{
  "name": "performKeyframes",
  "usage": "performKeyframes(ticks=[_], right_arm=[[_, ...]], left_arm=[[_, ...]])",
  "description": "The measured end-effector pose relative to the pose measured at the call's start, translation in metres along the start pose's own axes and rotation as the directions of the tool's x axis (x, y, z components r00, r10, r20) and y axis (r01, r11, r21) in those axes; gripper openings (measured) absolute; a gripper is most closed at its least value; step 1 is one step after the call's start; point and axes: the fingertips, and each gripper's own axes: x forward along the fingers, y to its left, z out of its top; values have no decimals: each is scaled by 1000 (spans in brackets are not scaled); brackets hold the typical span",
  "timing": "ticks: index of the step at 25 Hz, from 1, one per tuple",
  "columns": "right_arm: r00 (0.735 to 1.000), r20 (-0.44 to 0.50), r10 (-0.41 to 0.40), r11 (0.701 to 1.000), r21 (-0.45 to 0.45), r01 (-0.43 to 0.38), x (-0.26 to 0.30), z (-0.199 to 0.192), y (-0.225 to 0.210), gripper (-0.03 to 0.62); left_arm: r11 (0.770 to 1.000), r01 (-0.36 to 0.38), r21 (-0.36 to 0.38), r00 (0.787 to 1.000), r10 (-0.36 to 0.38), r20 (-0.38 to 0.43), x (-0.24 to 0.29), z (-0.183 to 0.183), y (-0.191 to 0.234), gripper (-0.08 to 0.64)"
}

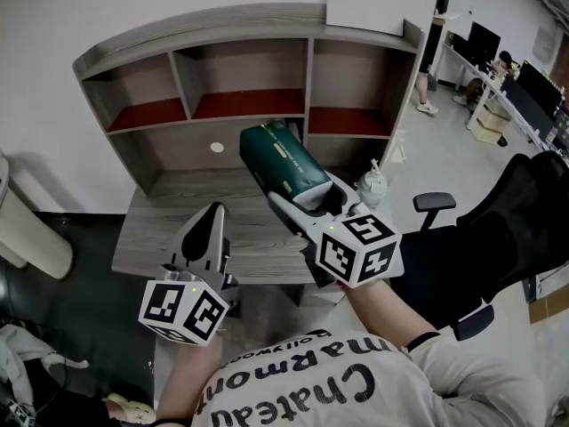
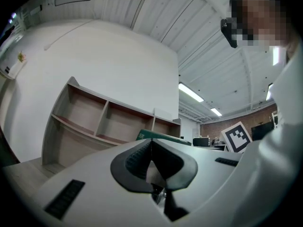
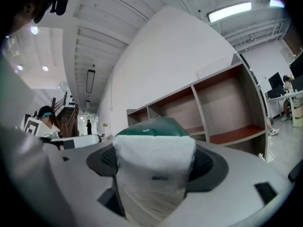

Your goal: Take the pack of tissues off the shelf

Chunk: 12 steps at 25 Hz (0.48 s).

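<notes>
The pack of tissues [image 1: 283, 160], dark green with a white end, hangs in the air in front of the wooden shelf unit [image 1: 249, 38], above the desk. My right gripper [image 1: 313, 199] is shut on its near end. In the right gripper view the pack [image 3: 154, 162] fills the gap between the jaws, its white end towards the camera. My left gripper [image 1: 216, 210] hovers over the desk's front left part, shut and empty. In the left gripper view its tips [image 2: 151, 143] meet, and the green pack [image 2: 158, 135] shows just beyond them.
The shelf's compartments [image 1: 249, 105] hold nothing. A white board [image 1: 364, 9] lies on the shelf's top. A white bottle-like thing [image 1: 372, 185] stands at the desk's [image 1: 164, 229] right edge. A black office chair [image 1: 498, 238] is at my right; desks with monitors [image 1: 533, 92] stand farther off.
</notes>
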Motion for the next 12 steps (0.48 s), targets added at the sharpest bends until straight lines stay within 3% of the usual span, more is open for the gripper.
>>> performKeyframes(ticks=[12], right_arm=[[997,67,34,999,13,-35,-37,30,-16,400]], left_arm=[[1000,21,-18,1000,-21,6,19,-4,-44,17]])
